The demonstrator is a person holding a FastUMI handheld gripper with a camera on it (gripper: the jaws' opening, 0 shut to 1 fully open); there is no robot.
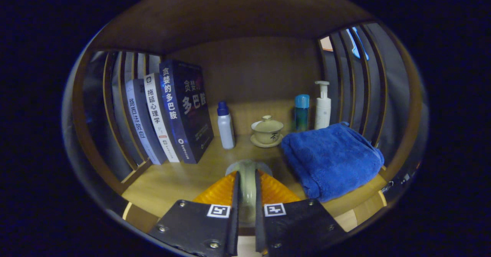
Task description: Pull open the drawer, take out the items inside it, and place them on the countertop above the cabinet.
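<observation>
My gripper (247, 182) is shut on a pale round item (248, 168), which I see edge-on between the two fingers; I cannot tell what it is. It hangs just above the wooden countertop (180, 180), over its front middle part. Beyond the fingers stands a lidded tea bowl on a saucer (267, 131). A folded blue towel (332, 158) lies just right of the fingers. The fingers hide the lower part of the held item.
Three upright books (168, 113) lean at the left. A small white bottle with a blue cap (225, 126) stands beside them. A blue-capped bottle (302, 112) and a white pump bottle (323, 105) stand at the back right. Slatted wooden sides (355, 76) and a back wall enclose the shelf.
</observation>
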